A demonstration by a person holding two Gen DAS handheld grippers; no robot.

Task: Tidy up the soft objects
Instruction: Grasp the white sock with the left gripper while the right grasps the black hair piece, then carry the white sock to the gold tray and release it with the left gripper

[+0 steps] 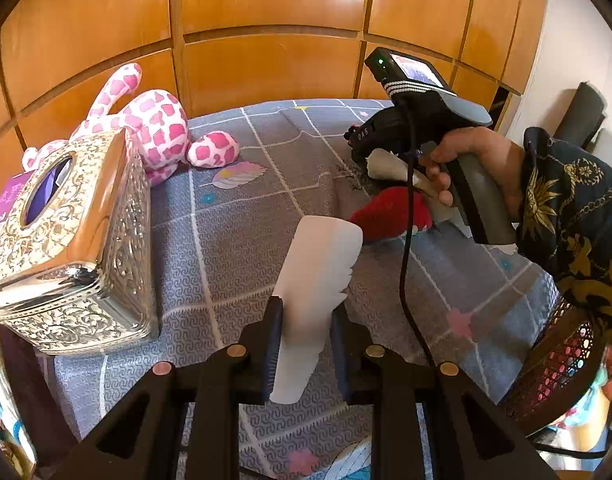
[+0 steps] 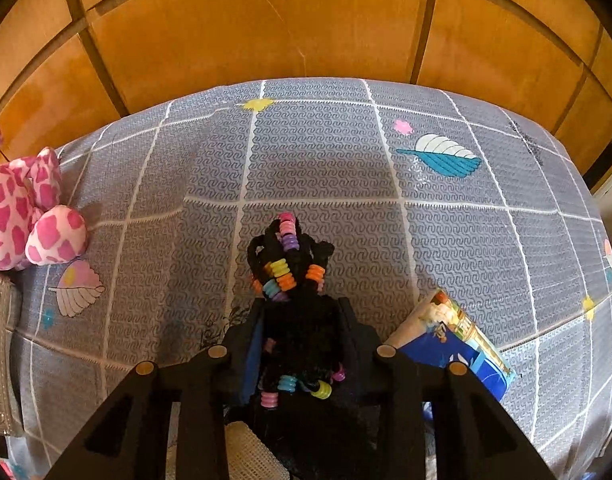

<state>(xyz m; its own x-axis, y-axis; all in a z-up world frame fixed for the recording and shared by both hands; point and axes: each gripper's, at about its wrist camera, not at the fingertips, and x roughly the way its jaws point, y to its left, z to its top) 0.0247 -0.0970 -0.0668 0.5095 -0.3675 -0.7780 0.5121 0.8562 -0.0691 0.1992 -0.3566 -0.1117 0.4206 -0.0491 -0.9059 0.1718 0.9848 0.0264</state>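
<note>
My left gripper (image 1: pixel 306 308) is shut on a white paper-like sheet (image 1: pixel 318 256) that sticks up and forward from between its pads, above the grey patterned bedspread (image 1: pixel 226 240). My right gripper (image 2: pixel 302 308) is shut on a bundle of black braids with coloured beads (image 2: pixel 290 264); the braids poke out ahead of the fingertips. In the left wrist view a person's hand (image 1: pixel 470 152) holds that right gripper down over a red soft thing (image 1: pixel 390 216) and a white cloth (image 1: pixel 386 164); its fingertips are hidden there. A pink-and-white spotted plush toy (image 1: pixel 158 128) lies at the back left.
An embossed silver tissue box (image 1: pixel 66 232) stands at the left edge with a purple packet (image 1: pixel 6 200) behind it. A blue picture booklet (image 2: pixel 454 336) lies right of the right gripper, and a cream knitted piece (image 2: pixel 246 452) lies under it. Wooden panels (image 2: pixel 306 20) back the bed.
</note>
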